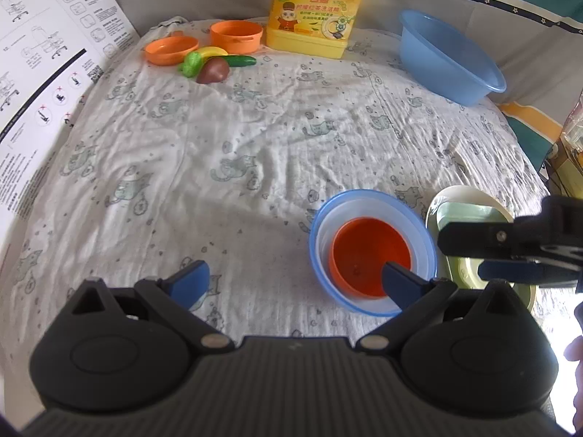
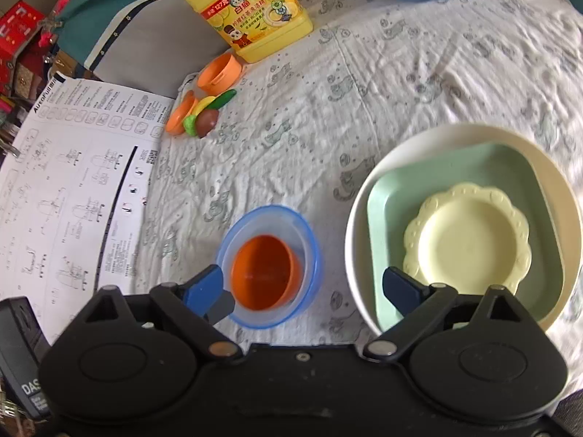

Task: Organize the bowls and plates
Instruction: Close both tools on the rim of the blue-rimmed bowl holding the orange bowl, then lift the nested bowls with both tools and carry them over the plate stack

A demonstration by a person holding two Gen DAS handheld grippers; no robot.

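An orange bowl sits nested in a clear bowl inside a blue bowl on the cat-print cloth. Right of it, a yellow scalloped plate lies on a green square plate, which lies on a cream round plate. My left gripper is open and holds nothing; its right finger shows in front of the orange bowl. My right gripper is open too, and the bowl stack shows between its fingers, apart from the pads. In the left wrist view the right gripper is over the plate stack.
At the back stand a yellow detergent jug, a blue basin, an orange toy pot and pan with toy vegetables. A printed instruction sheet lies at the left, and a black device sits by it.
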